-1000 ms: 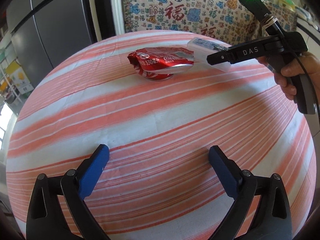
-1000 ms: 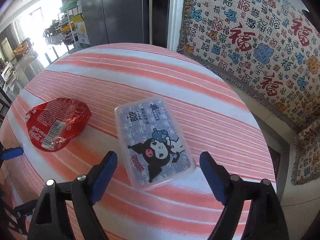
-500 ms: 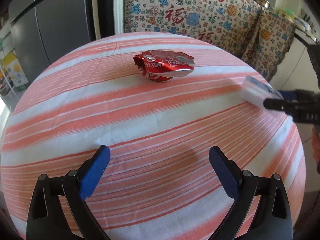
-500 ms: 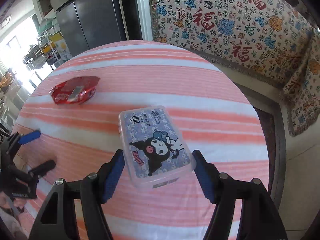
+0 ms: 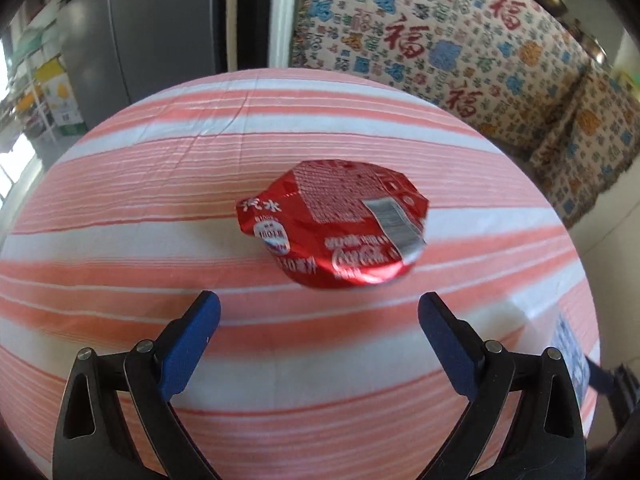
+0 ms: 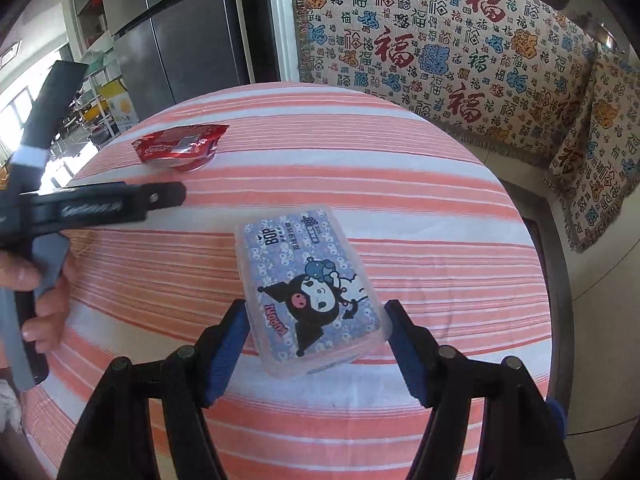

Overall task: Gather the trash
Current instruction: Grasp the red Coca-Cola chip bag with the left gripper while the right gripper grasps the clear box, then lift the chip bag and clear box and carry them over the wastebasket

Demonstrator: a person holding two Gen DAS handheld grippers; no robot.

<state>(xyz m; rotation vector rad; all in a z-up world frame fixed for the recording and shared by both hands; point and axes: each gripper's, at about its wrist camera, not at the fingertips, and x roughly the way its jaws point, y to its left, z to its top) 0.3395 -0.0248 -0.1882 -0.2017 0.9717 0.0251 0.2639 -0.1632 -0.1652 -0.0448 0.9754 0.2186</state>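
A crushed red Coca-Cola can [image 5: 340,224] lies on the striped tablecloth, just beyond my left gripper [image 5: 318,312], which is open and empty, its blue pads wide apart. The can also shows far left in the right wrist view [image 6: 180,146]. My right gripper [image 6: 316,324] is shut on a clear plastic box with a cartoon label [image 6: 308,284] and holds it above the table. The left gripper's body [image 6: 92,208] and the hand on it show at the left of the right wrist view.
The round table [image 5: 120,264] has a pink and white striped cloth. A patterned throw covers a sofa [image 6: 480,60] behind the table. A dark fridge [image 6: 172,40] stands at the back left. The table edge [image 6: 532,280] drops to the floor at right.
My left gripper has moved forward, close to the crushed can. My right gripper has closed on the box and carried it back toward the table's near right side.
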